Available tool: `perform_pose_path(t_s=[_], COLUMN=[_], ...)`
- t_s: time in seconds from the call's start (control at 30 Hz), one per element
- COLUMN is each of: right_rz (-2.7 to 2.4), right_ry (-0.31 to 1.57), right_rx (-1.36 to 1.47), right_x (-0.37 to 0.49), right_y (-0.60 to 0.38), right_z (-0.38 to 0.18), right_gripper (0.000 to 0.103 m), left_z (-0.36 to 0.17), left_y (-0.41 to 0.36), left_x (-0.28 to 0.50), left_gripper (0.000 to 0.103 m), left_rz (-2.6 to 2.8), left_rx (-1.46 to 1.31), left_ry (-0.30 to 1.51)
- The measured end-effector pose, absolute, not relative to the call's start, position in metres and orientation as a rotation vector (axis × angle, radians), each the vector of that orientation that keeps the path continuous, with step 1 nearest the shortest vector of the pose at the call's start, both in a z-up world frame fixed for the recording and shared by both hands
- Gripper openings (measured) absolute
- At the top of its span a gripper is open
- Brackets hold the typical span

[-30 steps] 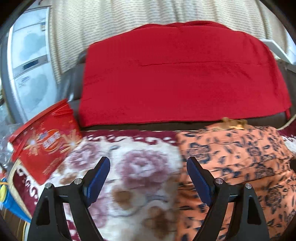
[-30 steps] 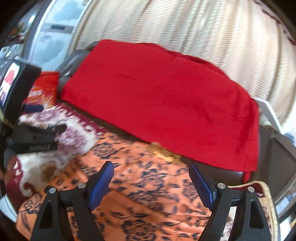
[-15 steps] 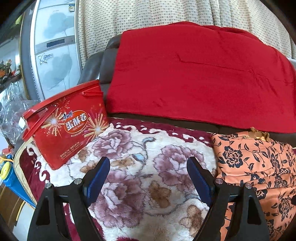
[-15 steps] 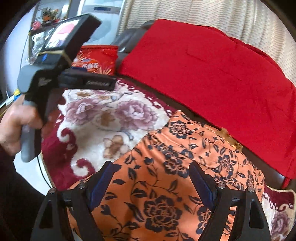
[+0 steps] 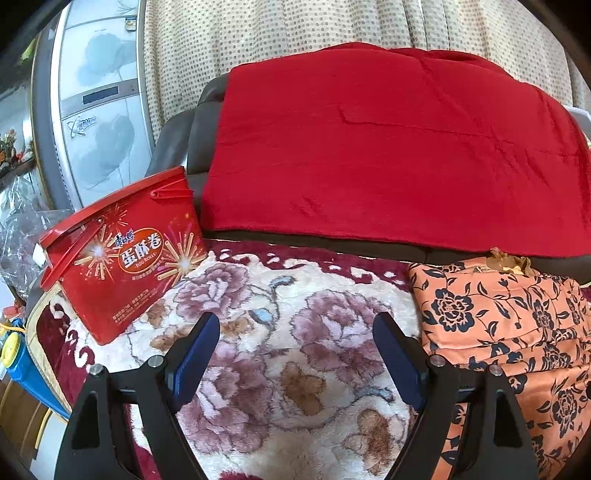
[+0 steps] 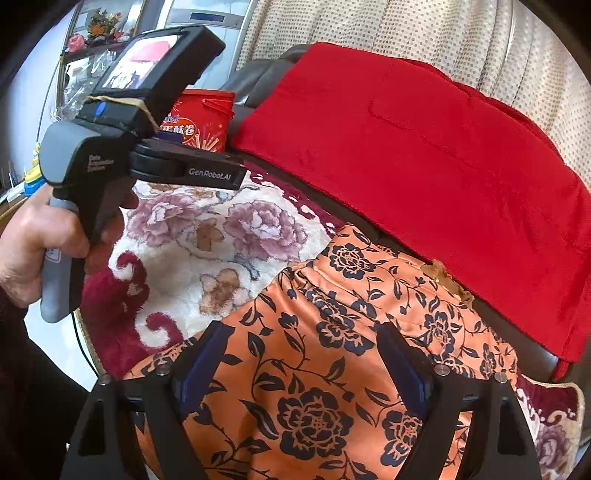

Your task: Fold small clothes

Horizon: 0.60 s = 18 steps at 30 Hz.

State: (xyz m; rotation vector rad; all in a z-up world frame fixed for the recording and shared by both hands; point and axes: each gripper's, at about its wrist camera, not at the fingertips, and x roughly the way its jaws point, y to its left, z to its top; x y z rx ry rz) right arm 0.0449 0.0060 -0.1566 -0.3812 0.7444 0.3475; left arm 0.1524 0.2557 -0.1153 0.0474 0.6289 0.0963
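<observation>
An orange garment with dark blue flowers (image 6: pixel 332 369) lies on a floral plush cover (image 6: pixel 207 236) on a sofa seat. It also shows at the right of the left wrist view (image 5: pixel 509 332). My right gripper (image 6: pixel 299 358) is open and empty, held just above the garment. My left gripper (image 5: pixel 295 350) is open and empty over the bare floral cover (image 5: pixel 288 332), to the left of the garment. The left gripper's body and the hand holding it show in the right wrist view (image 6: pixel 122 147).
A red blanket (image 5: pixel 388 147) hangs over the sofa back. A red egg-roll tin (image 5: pixel 125 254) stands on the seat's left end. A blue and yellow object (image 5: pixel 18 358) sits past the left edge. A curtain (image 5: pixel 295 33) and a tall white appliance (image 5: pixel 99 110) stand behind.
Both grippers have pulled back and swung left. The left gripper has left the garment's edge and is now over the bare cover. Both stay open.
</observation>
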Motion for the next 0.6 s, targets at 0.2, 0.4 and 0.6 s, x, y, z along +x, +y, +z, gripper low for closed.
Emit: perform_pose_path(t_s=[0.2, 0.4, 0.6], right_rz=[0.305, 0.187, -0.021], right_ry=[0.772, 0.845, 0.931], right_rx=[-0.346, -0.072, 0.075], right_x=[0.038, 0.006, -0.059], right_y=[-0.019, -0.124, -0.228], right_z=[-0.158, -0.168, -0.193], right_gripper=[0.085, 0.085, 0.085], left_z=[-0.116, -0.148, -0.183], left_y=[0.243, 0.225, 0.205], left_x=[0.139, 0.079, 0.019], left_gripper=[0.085, 0.085, 0.085], left_rz=[0.043, -0.057, -0.145], left_rx=[0.029, 0.035, 0.112], left_ry=[0.647, 0.743, 0.847])
